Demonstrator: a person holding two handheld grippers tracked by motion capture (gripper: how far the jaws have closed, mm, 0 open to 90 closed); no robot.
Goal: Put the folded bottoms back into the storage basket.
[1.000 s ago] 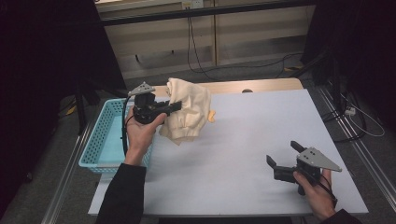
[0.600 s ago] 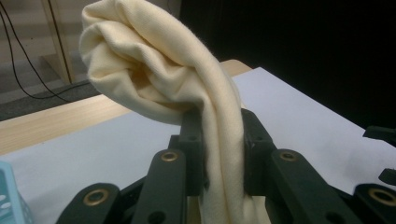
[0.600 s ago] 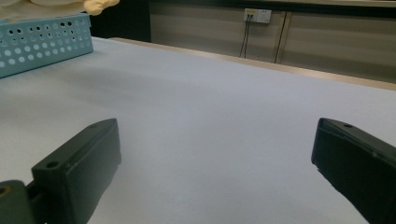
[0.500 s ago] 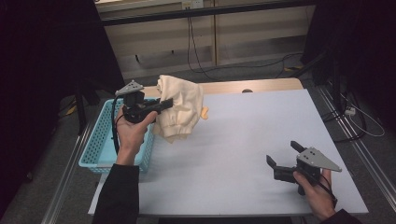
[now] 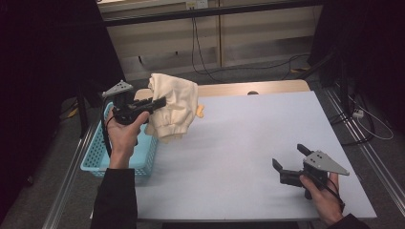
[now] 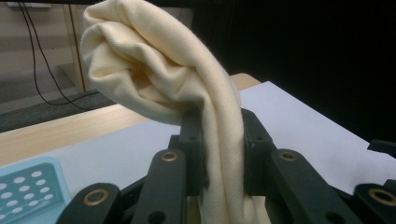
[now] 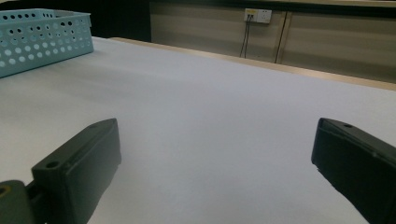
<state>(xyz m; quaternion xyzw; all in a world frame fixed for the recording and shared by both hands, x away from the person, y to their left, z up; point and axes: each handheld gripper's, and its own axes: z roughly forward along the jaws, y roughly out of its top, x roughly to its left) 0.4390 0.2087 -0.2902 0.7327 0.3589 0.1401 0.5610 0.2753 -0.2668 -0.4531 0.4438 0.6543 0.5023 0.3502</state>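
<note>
Left gripper [image 5: 161, 101] clamping cream garment [image 5: 173, 106] above blue basket [image 5: 98, 157], right gripper [image 5: 290, 158] open-fingered.

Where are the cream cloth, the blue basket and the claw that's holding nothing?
cream cloth [image 5: 174, 102], high view, on the bunched middle of the fabric.
blue basket [image 5: 95, 160], high view, on its near left wall.
right claw [image 5: 290, 161], high view, midway between its open fingertips.
</note>
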